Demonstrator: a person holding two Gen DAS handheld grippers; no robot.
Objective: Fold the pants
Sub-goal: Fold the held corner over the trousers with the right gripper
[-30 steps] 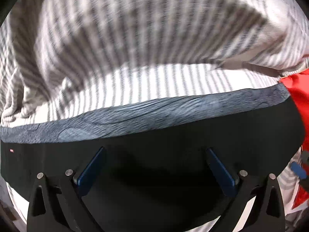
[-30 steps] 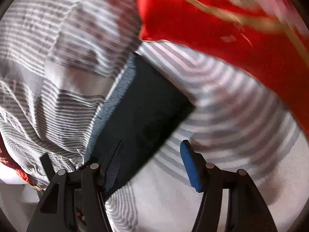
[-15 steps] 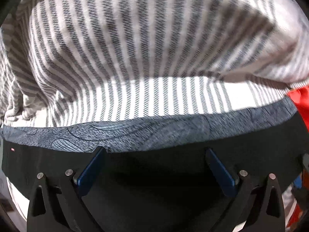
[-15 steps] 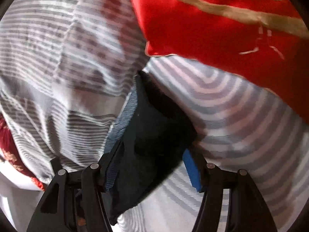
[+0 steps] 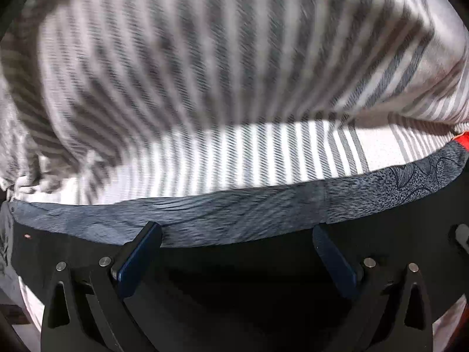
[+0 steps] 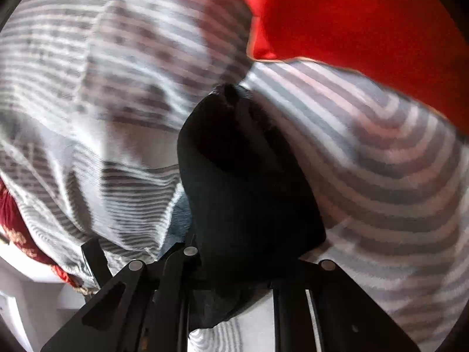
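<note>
The black pants [image 5: 249,278] with a blue-grey patterned waistband [image 5: 234,214] lie flat on a grey-and-white striped bedsheet [image 5: 263,152]. My left gripper [image 5: 237,243] is open, its blue-padded fingers [image 5: 137,252] spread wide just above the black cloth near the waistband. In the right wrist view my right gripper [image 6: 234,264] is shut on a bunched end of the black pants [image 6: 243,182], which rises between the jaws and hides the pads.
A red pillow [image 6: 366,23] lies at the upper right, close beyond the held cloth. A rumpled striped duvet [image 5: 205,44] bulges behind the waistband. A dark red patterned cloth [image 6: 17,234] shows at the bed's left edge.
My right gripper closed on the end of the pants and the cloth has bunched up between its jaws. My left gripper stayed open and moved slightly forward toward the waistband.
</note>
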